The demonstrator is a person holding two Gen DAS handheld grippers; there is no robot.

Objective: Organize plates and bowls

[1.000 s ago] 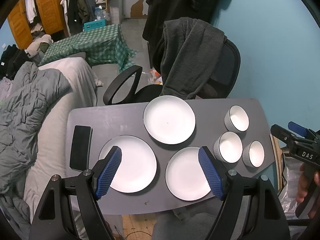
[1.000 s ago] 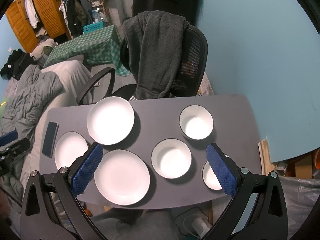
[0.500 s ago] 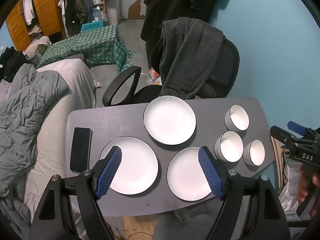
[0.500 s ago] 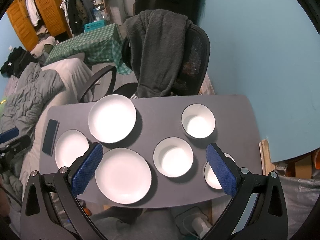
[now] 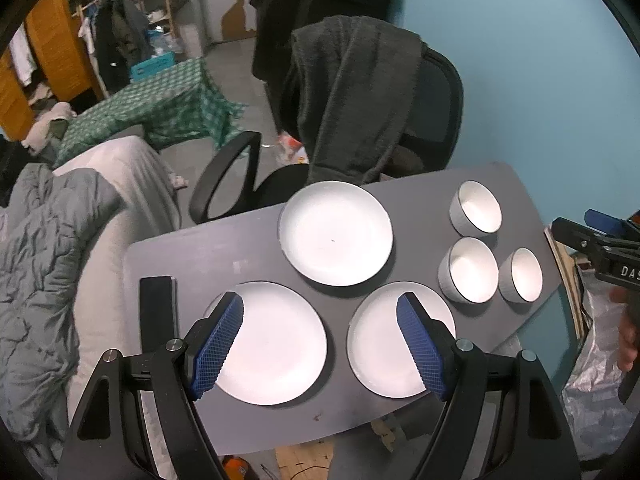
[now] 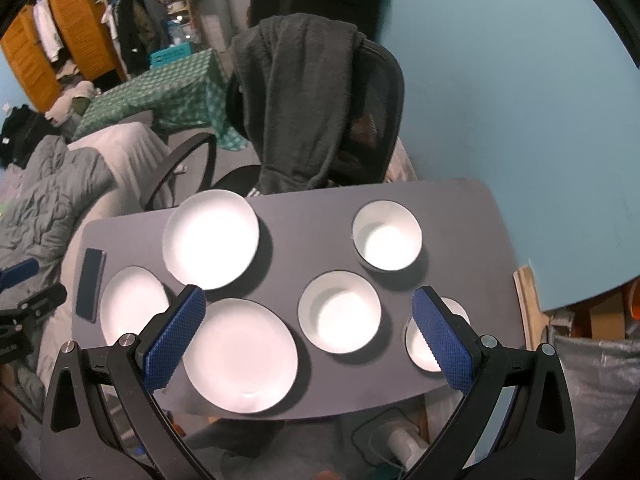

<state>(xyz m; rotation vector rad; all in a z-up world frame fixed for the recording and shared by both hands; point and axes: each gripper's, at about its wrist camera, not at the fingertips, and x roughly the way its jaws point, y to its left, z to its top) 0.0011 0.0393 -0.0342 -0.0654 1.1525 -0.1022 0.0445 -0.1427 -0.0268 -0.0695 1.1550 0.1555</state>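
White plates (image 5: pixel 335 233), bowls (image 6: pixel 387 235), floor plug (image 6: pixel 396 442) right-view only

This is a lived-in bedroom in a home, doubling as a work corner. A grey desk (image 5: pixel 208 256) stands against a blue wall (image 5: pixel 520 80), with a black office chair (image 5: pixel 436 120) pushed up to it and a dark fleece garment (image 5: pixel 356 96) draped over its back. Just beside the desk lies a bed with a rumpled grey duvet (image 5: pixel 44 248). Farther back, a green checked cloth (image 5: pixel 160 108) covers a low piece of furniture, clothes hang on an open rack (image 5: pixel 120 36), and an orange louvred wardrobe (image 6: pixel 76 20) stands open.
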